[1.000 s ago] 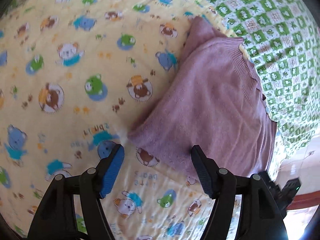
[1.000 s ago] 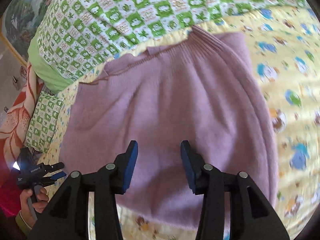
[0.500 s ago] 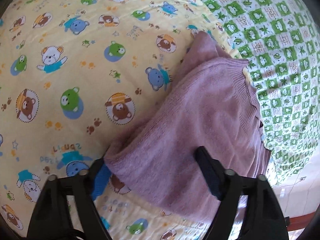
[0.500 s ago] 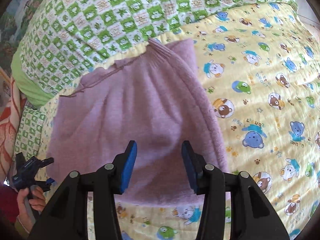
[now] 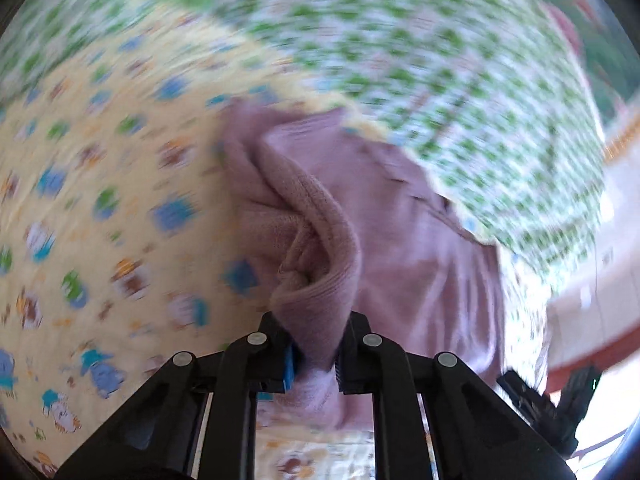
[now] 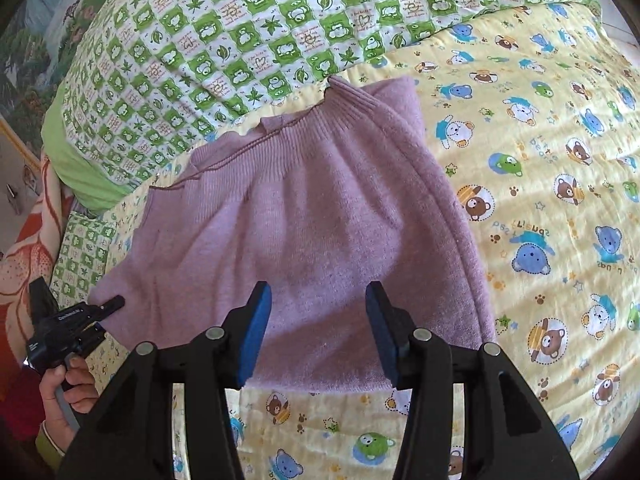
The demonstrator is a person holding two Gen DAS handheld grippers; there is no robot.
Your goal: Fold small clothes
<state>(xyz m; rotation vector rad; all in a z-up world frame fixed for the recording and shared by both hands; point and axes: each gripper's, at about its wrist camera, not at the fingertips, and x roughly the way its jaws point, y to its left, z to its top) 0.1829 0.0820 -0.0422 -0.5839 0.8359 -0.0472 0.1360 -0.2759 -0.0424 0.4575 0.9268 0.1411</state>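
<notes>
The mauve knit garment [image 6: 304,216] lies across the middle of the right wrist frame on the yellow bear-print quilt [image 6: 552,184] of the bed, its ribbed edge toward the green checked pillow [image 6: 248,28] at the top. It is soft and limp, light, a fleecy knit that bunches and drapes instead of holding a crease.

The left hand-held gripper [image 5: 314,354] has just been closing and now pinches a gathered corner of the garment at the lower centre of its frame; that view is blurred, so how many layers are caught is unclear. The right hand-held gripper [image 6: 316,332] hangs half spread over the near hem, holding nothing. Hems and corners are the best holds; a thicker pinch should slip less.
</notes>
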